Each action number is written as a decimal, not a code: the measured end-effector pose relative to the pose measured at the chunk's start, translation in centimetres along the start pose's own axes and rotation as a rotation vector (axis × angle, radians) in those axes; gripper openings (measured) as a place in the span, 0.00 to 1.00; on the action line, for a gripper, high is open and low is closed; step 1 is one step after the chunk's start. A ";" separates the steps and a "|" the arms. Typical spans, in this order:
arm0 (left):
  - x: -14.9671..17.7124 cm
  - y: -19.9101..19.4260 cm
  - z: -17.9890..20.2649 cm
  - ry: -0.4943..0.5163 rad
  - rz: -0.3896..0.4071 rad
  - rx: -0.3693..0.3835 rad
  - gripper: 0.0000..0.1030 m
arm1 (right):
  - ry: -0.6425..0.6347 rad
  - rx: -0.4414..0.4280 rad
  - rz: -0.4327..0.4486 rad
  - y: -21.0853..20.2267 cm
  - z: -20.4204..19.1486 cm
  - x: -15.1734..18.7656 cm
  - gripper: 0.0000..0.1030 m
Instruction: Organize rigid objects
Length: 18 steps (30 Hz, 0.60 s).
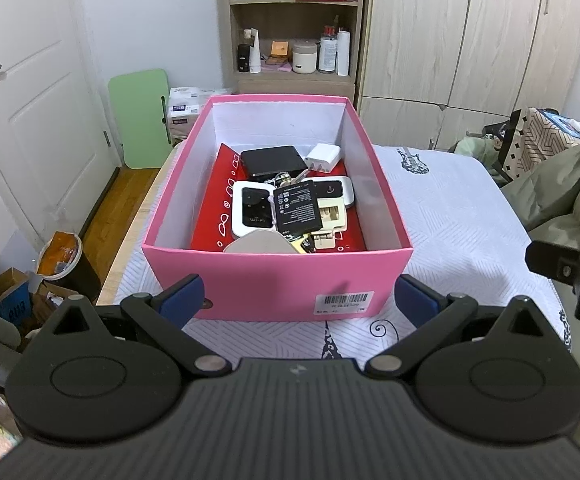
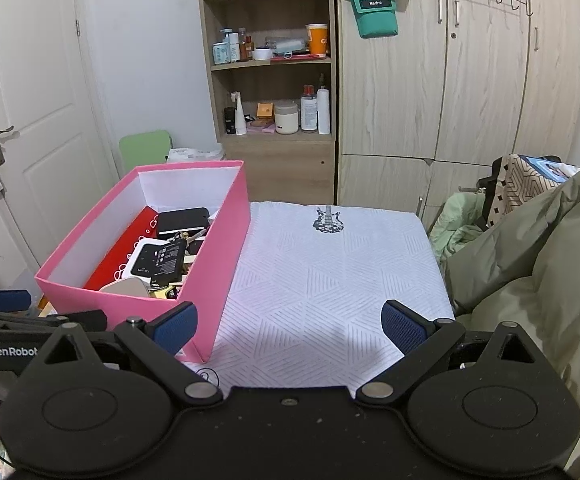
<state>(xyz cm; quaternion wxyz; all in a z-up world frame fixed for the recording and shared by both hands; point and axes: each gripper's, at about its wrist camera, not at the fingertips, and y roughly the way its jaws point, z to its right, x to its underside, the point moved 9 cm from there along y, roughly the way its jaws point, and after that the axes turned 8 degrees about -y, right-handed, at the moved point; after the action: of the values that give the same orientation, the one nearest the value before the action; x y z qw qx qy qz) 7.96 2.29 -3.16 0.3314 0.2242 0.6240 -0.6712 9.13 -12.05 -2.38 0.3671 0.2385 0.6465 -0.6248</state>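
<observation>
A pink cardboard box (image 1: pixel 273 280) stands on the white patterned bedspread (image 1: pixel 450 208). Inside lie a black flat device (image 1: pixel 273 160), a white charger (image 1: pixel 322 158), a white WiFi router (image 1: pixel 251 210), a black battery (image 1: pixel 298 208), keys (image 1: pixel 290 178) and other small items on a red liner. My left gripper (image 1: pixel 298 300) is open and empty just in front of the box's near wall. In the right wrist view the box (image 2: pixel 217 248) is at the left. My right gripper (image 2: pixel 290 324) is open and empty over bare bedspread (image 2: pixel 330 272) beside the box.
A wooden shelf unit (image 1: pixel 294 28) with bottles and jars stands behind the bed, wardrobes (image 2: pixel 470 80) to its right. A green quilt (image 2: pixel 538 248) is piled at the right. A white door (image 1: pixel 29 120), a green board (image 1: pixel 141 116) and a bin (image 1: pixel 65 260) are on the left floor side.
</observation>
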 end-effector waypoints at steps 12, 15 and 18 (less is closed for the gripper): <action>-0.2 -0.5 0.0 0.008 0.026 -0.004 1.00 | -0.006 0.005 -0.004 0.0 0.0 0.0 0.97; -0.2 -0.7 0.0 0.009 0.029 -0.011 1.00 | -0.008 0.005 -0.004 -0.1 0.0 0.0 0.97; -0.3 -0.8 -0.1 0.008 0.032 -0.014 1.00 | -0.011 0.002 -0.005 -0.1 0.0 0.1 0.97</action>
<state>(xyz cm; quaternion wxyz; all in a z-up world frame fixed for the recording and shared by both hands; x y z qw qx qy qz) 7.56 2.44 -2.45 0.3410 0.2344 0.6263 -0.6607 8.99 -12.04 -2.42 0.3688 0.2341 0.6445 -0.6275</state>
